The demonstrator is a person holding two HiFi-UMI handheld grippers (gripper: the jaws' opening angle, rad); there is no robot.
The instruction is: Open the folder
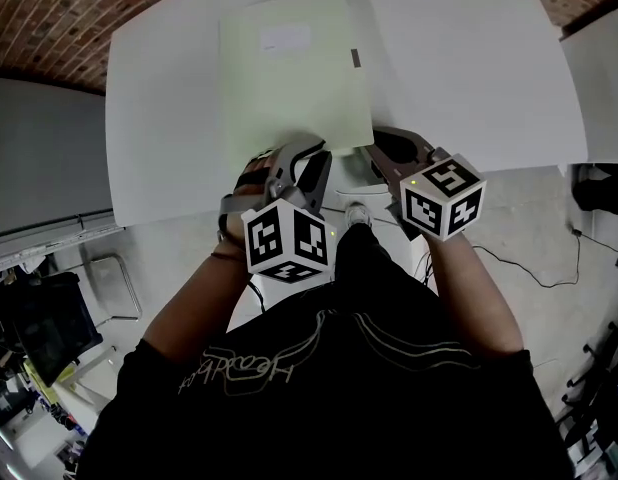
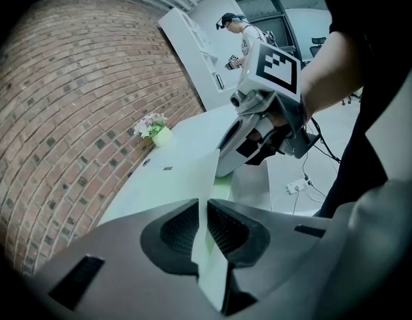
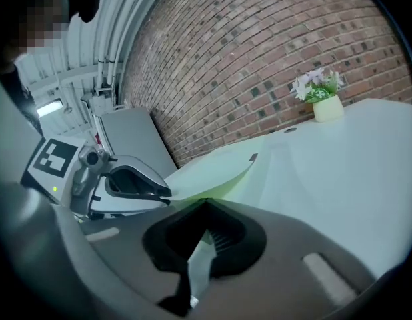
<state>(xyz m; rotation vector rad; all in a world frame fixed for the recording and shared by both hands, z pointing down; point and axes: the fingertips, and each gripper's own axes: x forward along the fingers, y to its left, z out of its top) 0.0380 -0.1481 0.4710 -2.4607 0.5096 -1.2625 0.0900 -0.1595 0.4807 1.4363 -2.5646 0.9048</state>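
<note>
White bench (image 1: 469,68) sitting against brick wall (image 2: 79,92), flower pot (image 3: 327,107) standing on it near the wall. Person (image 2: 245,39) standing by shelf (image 2: 193,45). Cable (image 1: 534,273) trailing over floor.

white tabletop (image 1: 469,78) bare left and right of pale green paper folder (image 1: 289,68). Obstacle: small yellow flower pot (image 3: 327,109) at far edge, by red brick wall (image 3: 259,52). My left claw (image 1: 311,158) and right claw (image 1: 377,146) sit tight together at near edge.

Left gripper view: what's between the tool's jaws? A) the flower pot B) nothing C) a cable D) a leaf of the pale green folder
D: the left tool has its pads closed on a thin pale green leaf of the folder, which runs straight through the gap.
</note>
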